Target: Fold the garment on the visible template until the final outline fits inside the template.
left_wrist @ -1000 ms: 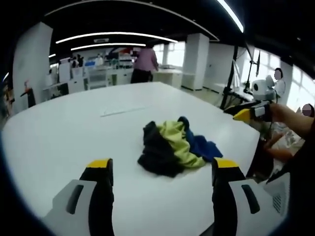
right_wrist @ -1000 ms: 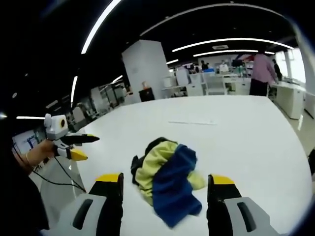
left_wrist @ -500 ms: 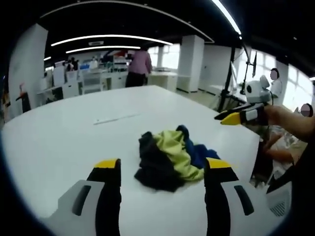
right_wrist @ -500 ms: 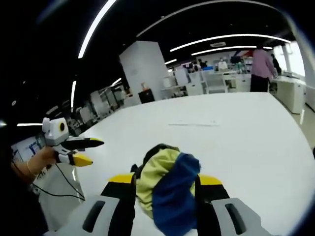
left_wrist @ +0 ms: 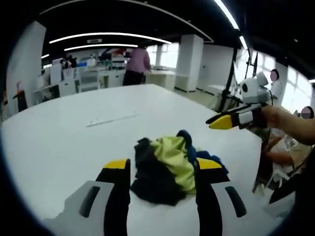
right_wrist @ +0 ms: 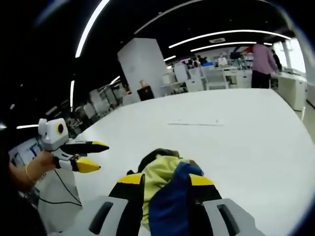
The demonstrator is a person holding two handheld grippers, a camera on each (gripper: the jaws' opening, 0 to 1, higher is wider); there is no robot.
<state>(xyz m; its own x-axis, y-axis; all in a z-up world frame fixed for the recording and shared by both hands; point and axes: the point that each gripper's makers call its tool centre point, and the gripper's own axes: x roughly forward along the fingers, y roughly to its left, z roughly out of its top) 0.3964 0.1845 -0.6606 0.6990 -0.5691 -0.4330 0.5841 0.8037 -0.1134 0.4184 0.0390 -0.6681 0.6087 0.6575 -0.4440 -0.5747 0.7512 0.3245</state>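
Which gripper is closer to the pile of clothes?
Right, probably. The clothes sit deep between the jaws of the right gripper; the left gripper frames them too, with bare table before them.

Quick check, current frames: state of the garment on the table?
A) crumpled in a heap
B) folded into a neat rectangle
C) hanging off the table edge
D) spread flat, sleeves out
A: the garment lies bunched in a black, yellow-green and blue heap on the white table, between the jaws of each hand-held gripper's view, not flattened or folded.
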